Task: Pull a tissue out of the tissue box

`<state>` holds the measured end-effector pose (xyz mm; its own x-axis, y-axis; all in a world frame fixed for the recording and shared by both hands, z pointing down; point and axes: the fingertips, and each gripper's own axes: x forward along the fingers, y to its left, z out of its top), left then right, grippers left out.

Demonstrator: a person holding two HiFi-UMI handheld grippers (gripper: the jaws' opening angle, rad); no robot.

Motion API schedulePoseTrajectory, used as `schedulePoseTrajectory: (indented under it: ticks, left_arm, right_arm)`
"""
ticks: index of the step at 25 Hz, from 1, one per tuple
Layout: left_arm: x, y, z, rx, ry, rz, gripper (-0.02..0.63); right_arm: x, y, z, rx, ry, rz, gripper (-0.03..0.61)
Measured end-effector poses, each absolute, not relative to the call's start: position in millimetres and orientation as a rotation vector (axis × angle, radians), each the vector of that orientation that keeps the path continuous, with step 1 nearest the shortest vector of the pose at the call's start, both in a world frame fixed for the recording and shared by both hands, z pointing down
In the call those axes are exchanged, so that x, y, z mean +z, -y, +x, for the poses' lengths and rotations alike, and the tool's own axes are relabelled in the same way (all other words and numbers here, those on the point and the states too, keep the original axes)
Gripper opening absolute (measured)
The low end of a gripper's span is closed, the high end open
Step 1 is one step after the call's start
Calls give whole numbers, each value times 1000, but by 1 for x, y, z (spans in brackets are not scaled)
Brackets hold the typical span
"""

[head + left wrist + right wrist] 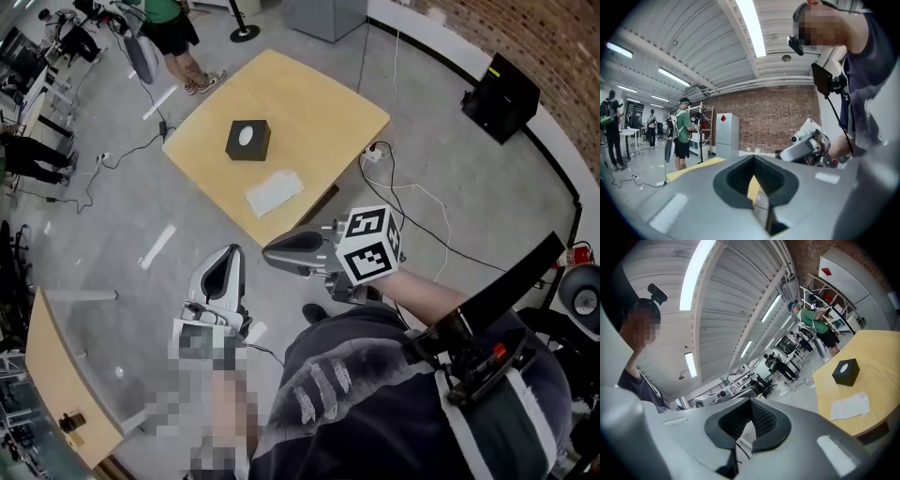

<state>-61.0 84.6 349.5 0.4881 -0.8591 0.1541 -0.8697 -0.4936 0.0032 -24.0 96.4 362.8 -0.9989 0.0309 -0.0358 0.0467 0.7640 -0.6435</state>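
A black tissue box with a white oval opening stands on the light wooden table. A flat white tissue lies on the table nearer to me. Both grippers hang over the floor, short of the table's near edge. My left gripper is shut and holds nothing. My right gripper, with its marker cube, points toward the table with its jaws together and empty. The right gripper view shows the box and the tissue far ahead at the right. In the left gripper view the jaws meet at the left gripper.
A person in a green shirt stands beyond the table's far corner. Cables and a power strip lie on the floor by the table's right side. A black case sits near the brick wall. Another wooden table is at lower left.
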Motion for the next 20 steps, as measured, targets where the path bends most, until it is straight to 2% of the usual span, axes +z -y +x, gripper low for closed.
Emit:
schedulePoseTrajectory:
  ticks: [20]
  left_arm:
    - [357,-75,56,293,1515,2599,0]
  right_arm:
    - [343,-75,91,-1024,-2804,-12,-3]
